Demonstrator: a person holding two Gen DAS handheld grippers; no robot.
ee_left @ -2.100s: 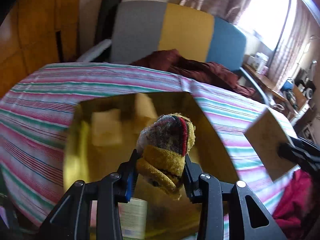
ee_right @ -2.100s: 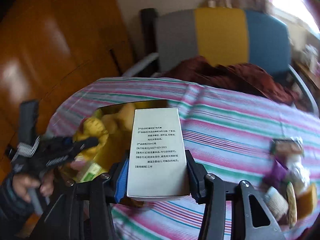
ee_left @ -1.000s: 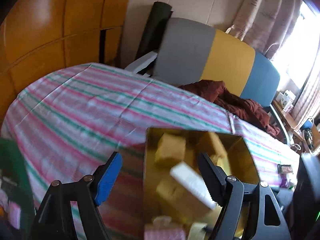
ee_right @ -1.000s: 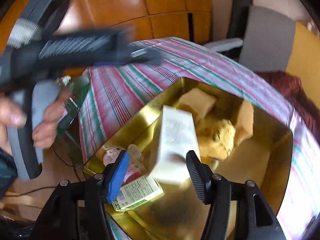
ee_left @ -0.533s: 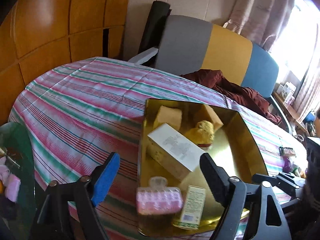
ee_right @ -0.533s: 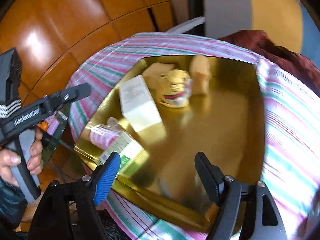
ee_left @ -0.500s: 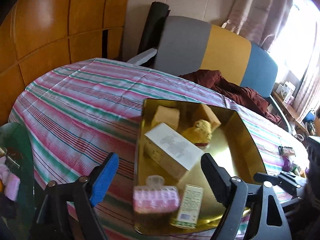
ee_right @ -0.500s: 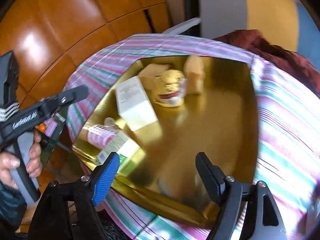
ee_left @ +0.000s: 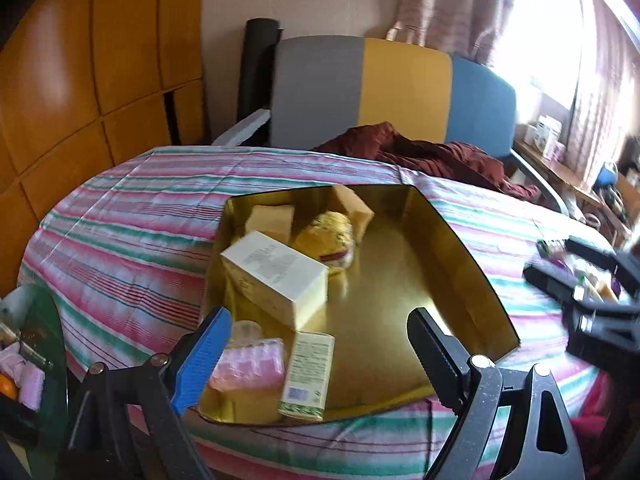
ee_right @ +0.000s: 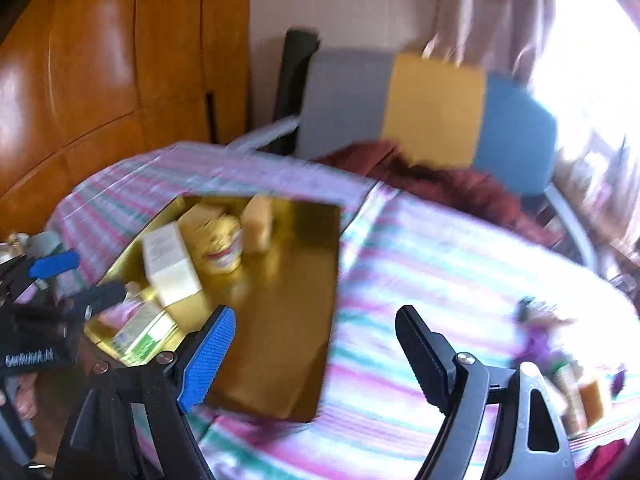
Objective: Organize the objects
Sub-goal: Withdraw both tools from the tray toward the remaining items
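Two grippers, both empty, and both jaws are opening as I watch. From the left wrist view, the left gripper (ee_left: 320, 340) hangs over the near end of the gold tray (ee_left: 452, 256), fingers spread wide with nothing between them. The tray sits on the striped tablecloth (ee_left: 132, 232). Inside it, towards the left side, lies a white carton (ee_left: 276, 276) tipped at an angle; a knitted yellow toy (ee_left: 330, 236) sits just beyond it, with two tan blocks (ee_left: 270, 220) at the far end. At the near left corner there's a pink bottle (ee_left: 248, 364) and, just beside it, a small green-and-white box (ee_left: 308, 372). The right half of the tray is bare gold. Off at the right edge, the right gripper (ee_left: 576, 276) is a dark shape above the cloth. A maroon garment (ee_left: 420, 156) lies heaped on the chair (ee_left: 404, 92) behind.

The right wrist view is blurred. The right gripper (ee_right: 316, 344) is spread apart, empty, over the tray's (ee_right: 304, 272) near right side and the cloth. The same carton (ee_right: 168, 264) and toy (ee_right: 220, 240) sit on the tray's left. A cluster of small items (ee_right: 568, 380) lies on the cloth at far right, too smeared to name. The left gripper (ee_right: 72, 280) shows at the left, a hand (ee_right: 22, 396) on its grip.
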